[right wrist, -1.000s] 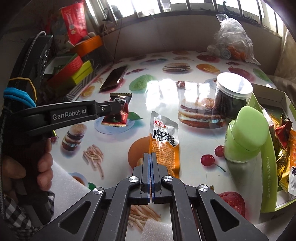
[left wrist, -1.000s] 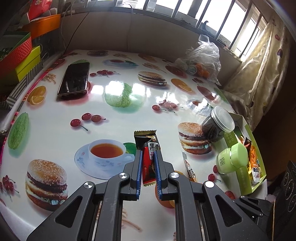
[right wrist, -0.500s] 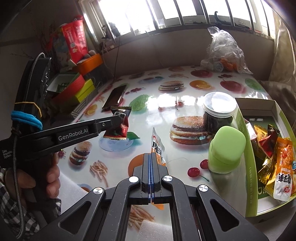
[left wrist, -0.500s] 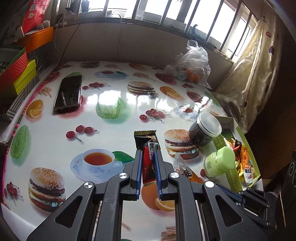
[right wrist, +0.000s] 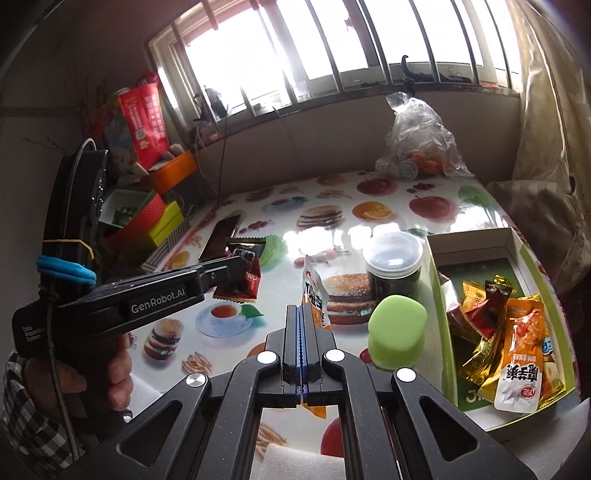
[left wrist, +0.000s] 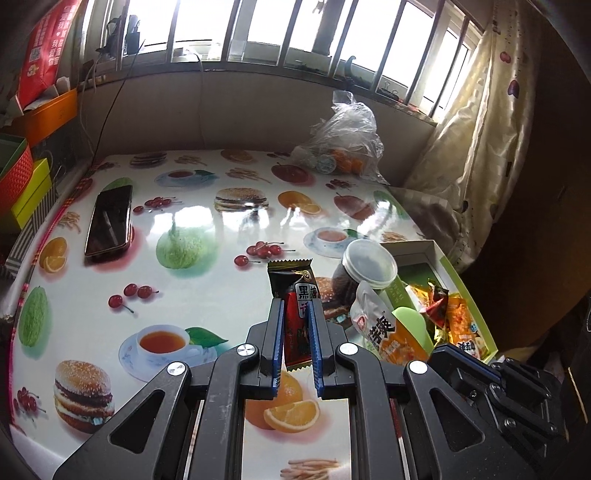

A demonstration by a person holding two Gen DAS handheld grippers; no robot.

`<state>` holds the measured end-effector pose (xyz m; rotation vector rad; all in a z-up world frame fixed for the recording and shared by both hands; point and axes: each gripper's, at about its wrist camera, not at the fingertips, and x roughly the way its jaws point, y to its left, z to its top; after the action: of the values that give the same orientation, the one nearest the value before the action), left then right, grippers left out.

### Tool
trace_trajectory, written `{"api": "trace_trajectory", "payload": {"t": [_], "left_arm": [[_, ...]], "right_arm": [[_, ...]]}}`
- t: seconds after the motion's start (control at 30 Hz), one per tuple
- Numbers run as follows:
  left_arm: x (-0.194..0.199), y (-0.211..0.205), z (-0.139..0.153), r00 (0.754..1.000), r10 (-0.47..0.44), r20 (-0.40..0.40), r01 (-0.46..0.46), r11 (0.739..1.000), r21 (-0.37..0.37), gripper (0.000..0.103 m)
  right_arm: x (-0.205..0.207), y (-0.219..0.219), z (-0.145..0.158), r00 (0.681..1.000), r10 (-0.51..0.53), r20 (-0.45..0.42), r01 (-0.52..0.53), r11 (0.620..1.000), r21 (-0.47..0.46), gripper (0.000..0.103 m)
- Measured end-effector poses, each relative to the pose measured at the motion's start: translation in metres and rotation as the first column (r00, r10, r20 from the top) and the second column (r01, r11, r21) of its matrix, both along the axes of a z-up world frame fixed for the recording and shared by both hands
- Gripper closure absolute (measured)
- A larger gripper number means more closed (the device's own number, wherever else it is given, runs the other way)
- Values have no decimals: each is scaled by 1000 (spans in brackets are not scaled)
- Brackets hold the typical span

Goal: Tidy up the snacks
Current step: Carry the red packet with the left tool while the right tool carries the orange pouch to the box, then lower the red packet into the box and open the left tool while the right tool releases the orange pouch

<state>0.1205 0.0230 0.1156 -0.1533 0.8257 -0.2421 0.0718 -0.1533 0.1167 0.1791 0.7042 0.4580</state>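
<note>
Black tool (right wrist: 300, 325), blue pads, checked sleeve (right wrist: 22, 417)

Window (left wrist: 258, 26): barred, bright daylight
Wall (left wrist: 221, 110): plain beige, below sill
Curtain (left wrist: 480, 129): cream, cherry print, at right
Table (left wrist: 207, 288): glossy white cloth, food print, glare patches
Boxes (right wrist: 155, 218): stacked at left, orange, red, yellow-green
</note>
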Motion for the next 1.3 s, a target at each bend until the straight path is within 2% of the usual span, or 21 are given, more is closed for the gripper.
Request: {"api": "trace_trajectory", "payload": {"t": [0.3, 0.63, 1.3], "left_arm": [[4, -44, 16, 996, -83, 30, 82, 997, 12, 90], [12, -99, 19, 984, -178, 28, 178, 984, 22, 90], [35, -169, -15, 955, -292, -53, 293, 956, 14, 90]], "right_arm": [[-3, -44, 18, 995, -90, 40, 89, 996, 24, 102], [-5, -95, 15, 981, -189, 37, 188, 982, 34, 102], [3, -160, -23, 948, -316, -40, 316, 949, 3, 102]]}}
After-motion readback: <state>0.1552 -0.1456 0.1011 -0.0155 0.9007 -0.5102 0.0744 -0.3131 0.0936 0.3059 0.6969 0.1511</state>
